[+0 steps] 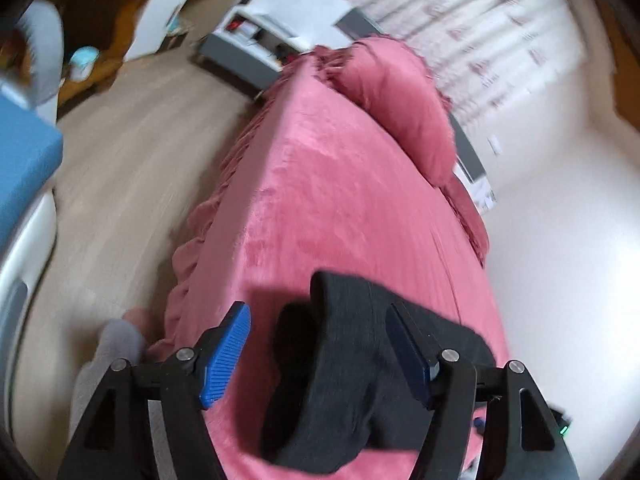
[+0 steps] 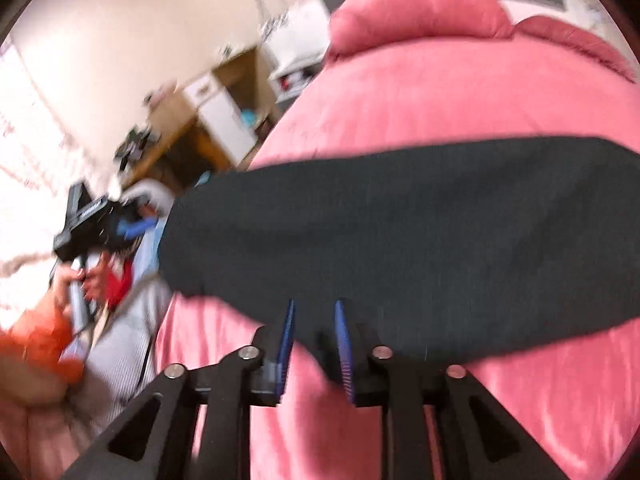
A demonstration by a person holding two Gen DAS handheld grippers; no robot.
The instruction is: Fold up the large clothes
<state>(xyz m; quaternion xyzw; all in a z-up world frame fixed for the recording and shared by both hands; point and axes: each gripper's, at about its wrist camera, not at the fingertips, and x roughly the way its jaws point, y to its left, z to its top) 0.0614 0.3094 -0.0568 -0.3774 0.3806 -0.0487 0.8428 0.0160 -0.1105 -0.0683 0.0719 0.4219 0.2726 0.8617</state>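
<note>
Dark charcoal knitted clothing lies folded on the pink plush bedspread, filling the lower middle of the left wrist view, one rounded end curled up toward the centre of the frame. In the right wrist view we see the same garment as a broad dark band across the middle of the frame, from the left of centre to the right edge, resting on the bedspread. Our left gripper stands with its blue ribbed pads wide apart, one on each side of the garment; neither pad presses on the cloth, so these tongs are open. Our right gripper shows its two blue pads close together with a narrow gap, at the near edge of the dark cloth in the lower middle of the frame; blur hides whether any fabric is pinched there, so we cannot tell its state. At the left of the right wrist view, a hand with an orange sleeve holds the other gripper. A pink pillow sits at the far end of the bed, upper right of centre in the left view. Pale wooden flooring runs along the left of that view.
</note>
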